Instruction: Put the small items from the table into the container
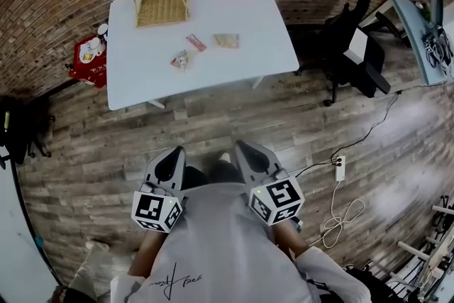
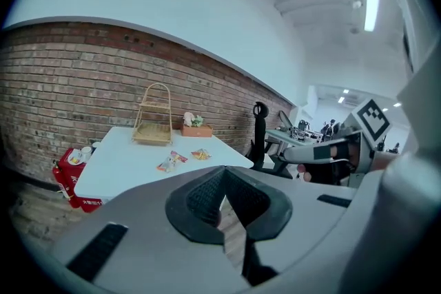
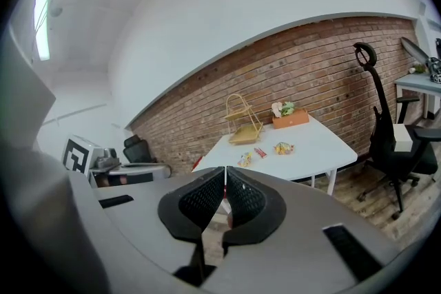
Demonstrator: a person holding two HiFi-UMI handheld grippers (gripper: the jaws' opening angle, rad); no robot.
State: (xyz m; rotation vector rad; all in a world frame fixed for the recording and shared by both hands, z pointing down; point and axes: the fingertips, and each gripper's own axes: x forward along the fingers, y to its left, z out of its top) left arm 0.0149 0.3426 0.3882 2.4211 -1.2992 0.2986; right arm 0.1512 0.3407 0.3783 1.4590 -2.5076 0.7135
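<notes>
Left gripper [image 2: 224, 174] and right gripper [image 3: 225, 177]: jaws together, nothing between. Snack packets [image 1: 196, 43] lie on white table [image 1: 255, 25], well ahead of both. Wicker basket [image 1: 162, 5] sits beyond them, ahead-left.

The left gripper [image 2: 224, 174] filled the foreground, its jaws pressed together with nothing between them. Beyond stood a white table [image 2: 117, 172] against a brick wall [image 2: 62, 86]. A wicker basket [image 2: 154, 126] and a flower box [image 2: 196, 129] sat along its far edge. Snack packets [image 2: 171, 162] and an orange packet [image 2: 200, 154] lay near its middle.
</notes>
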